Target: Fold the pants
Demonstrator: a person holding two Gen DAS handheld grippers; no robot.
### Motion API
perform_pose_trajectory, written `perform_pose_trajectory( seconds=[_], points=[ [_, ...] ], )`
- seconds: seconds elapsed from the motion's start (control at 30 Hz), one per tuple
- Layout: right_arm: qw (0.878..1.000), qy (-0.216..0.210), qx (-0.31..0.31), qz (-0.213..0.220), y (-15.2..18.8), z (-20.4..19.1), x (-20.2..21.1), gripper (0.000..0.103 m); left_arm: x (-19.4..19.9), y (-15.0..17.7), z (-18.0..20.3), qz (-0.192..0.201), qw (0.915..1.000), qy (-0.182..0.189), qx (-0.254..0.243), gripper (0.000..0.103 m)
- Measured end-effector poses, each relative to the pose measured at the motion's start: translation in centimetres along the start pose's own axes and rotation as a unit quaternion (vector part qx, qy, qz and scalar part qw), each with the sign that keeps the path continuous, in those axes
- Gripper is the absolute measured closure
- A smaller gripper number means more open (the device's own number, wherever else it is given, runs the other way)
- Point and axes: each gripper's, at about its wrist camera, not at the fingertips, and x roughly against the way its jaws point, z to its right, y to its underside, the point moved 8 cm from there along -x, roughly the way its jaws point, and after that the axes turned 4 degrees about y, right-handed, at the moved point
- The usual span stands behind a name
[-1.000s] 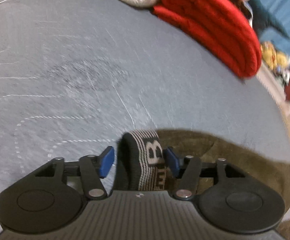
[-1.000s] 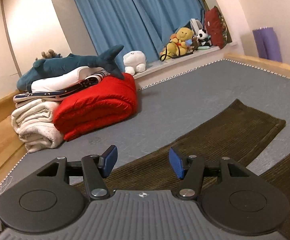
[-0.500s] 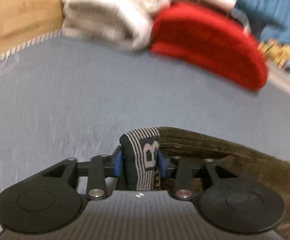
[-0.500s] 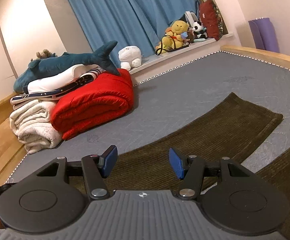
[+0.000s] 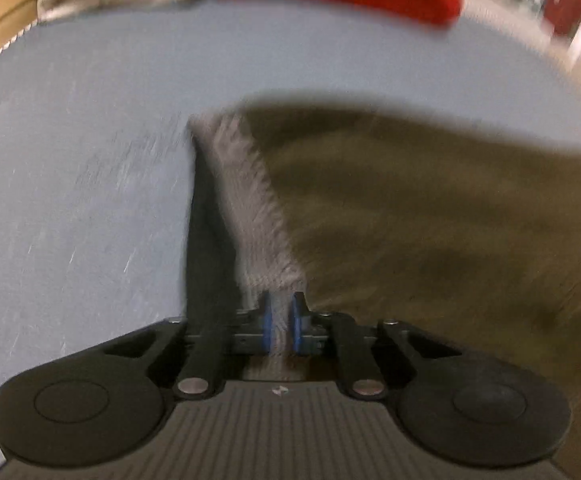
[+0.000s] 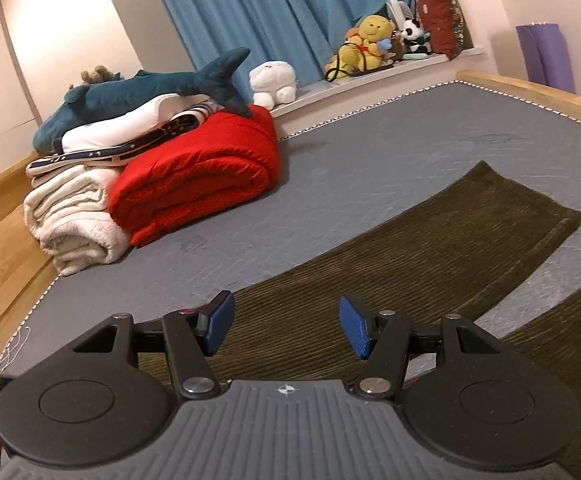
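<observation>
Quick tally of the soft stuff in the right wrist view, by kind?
Plush toys: 4 (shark, white one, yellow bear, panda)
Folded bedding at least: 3 (red blanket, cream blanket, white pillow)
Pants: 1
Cushion: 1
Total: 9

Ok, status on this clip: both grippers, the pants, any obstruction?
Left hand-held gripper shut on striped waistband. Right hand-held gripper open, above brown pants. Red blanket well off to the side; nothing in the way.
</observation>
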Motion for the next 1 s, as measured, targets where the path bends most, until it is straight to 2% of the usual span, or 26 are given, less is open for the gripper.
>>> perform_pose_trajectory(
  seconds=[0.07,0.1,0.13,0.2,0.33,0.43,0.5,0.57,0.7,0.77,0.83,0.93,1.0],
  points=[
    [1.0,-0.006,0.001,-0.002,0.2,-0.6,0.1,0.042,0.5,-0.2,-0.6,-0.003,0.9995,0.011,0.029,0.1],
    [1.0,-0.008,0.002,-0.002,0.3,-0.8,0.2,0.042,1.5,-0.8,-0.9,0.004,0.9988,-0.003,0.048,0.099],
    [1.0,-0.01,0.004,-0.003,0.4,-1.0,0.3,0.042,2.8,-1.6,-0.7,0.033,0.9984,-0.015,0.044,0.096],
    [1.0,-0.013,0.007,-0.004,0.4,-1.2,0.5,0.04,4.6,-3.1,0.1,0.085,0.9954,-0.005,0.043,0.09],
    [1.0,-0.014,0.008,-0.005,0.3,-1.0,0.4,0.039,5.1,-5.9,0.6,0.147,0.9822,0.039,0.111,0.09],
    [1.0,-0.012,-0.001,-0.013,0.3,-0.6,-0.1,0.039,4.5,-7.5,0.3,0.166,0.969,0.061,0.172,0.089],
    [1.0,-0.013,-0.008,-0.016,0.2,-0.4,-0.3,0.039,3.8,-9.1,-0.2,0.168,0.9559,0.078,0.228,0.081],
    [1.0,-0.015,-0.011,-0.018,0.0,-0.3,-0.5,0.039,2.8,-10.2,-0.6,0.163,0.9453,0.083,0.27,0.066],
    [1.0,-0.018,-0.011,-0.017,-0.4,-0.1,-0.7,0.039,0.4,-12.8,0.1,0.134,0.9434,0.071,0.295,0.06],
    [0.999,-0.021,-0.016,-0.02,-0.5,0.0,-0.8,0.039,-1.3,-14.0,-0.2,0.113,0.9358,0.074,0.326,0.054],
    [0.999,-0.027,-0.021,-0.025,-0.5,0.0,-0.9,0.039,-2.9,-14.3,-0.4,0.094,0.9172,0.073,0.38,0.05],
    [0.999,-0.036,-0.026,-0.03,-0.6,0.0,-0.8,0.039,-4.9,-14.3,-0.8,0.07,0.8772,0.052,0.472,0.044],
    [0.998,-0.042,-0.028,-0.03,-0.8,0.0,-0.6,0.039,-5.7,-14.0,-1.2,0.064,0.8513,0.01,0.521,0.043]
  ],
)
